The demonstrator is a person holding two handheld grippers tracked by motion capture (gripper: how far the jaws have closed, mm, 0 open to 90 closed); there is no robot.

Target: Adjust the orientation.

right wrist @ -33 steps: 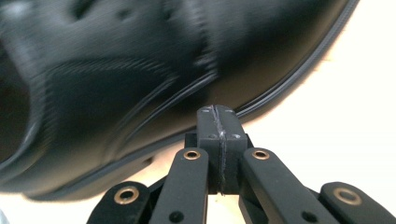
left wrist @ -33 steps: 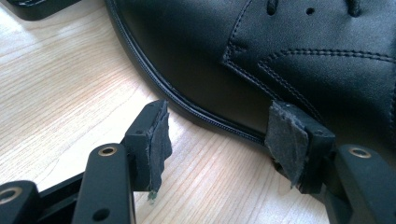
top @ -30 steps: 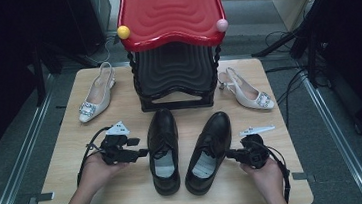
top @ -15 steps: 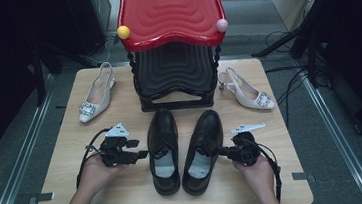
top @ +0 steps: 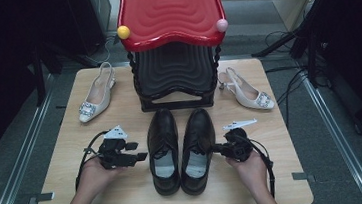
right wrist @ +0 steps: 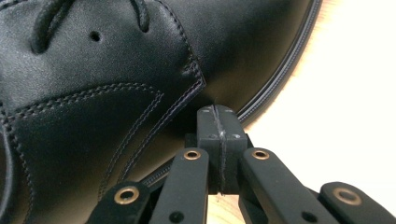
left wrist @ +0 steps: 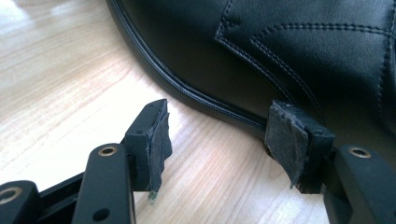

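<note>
With jaws pressed together, the right gripper nudges the right black shoe at the tabletop's 6 o'clock, risking overshoot into the left black shoe, beside which the left gripper waits, jaws wide.

Dim surroundings, evenly lit table, sharp close-ups

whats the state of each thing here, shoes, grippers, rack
left gripper: open, jaws apart, beside the left black shoe
right gripper: shut, empty, tips against the right black shoe
left black shoe: upright on the table, toe toward the rack
right black shoe: upright, close beside its mate
left white heel: upright on the table, untouched
right white heel: upright on the table, untouched
rack: both shelves bare
</note>
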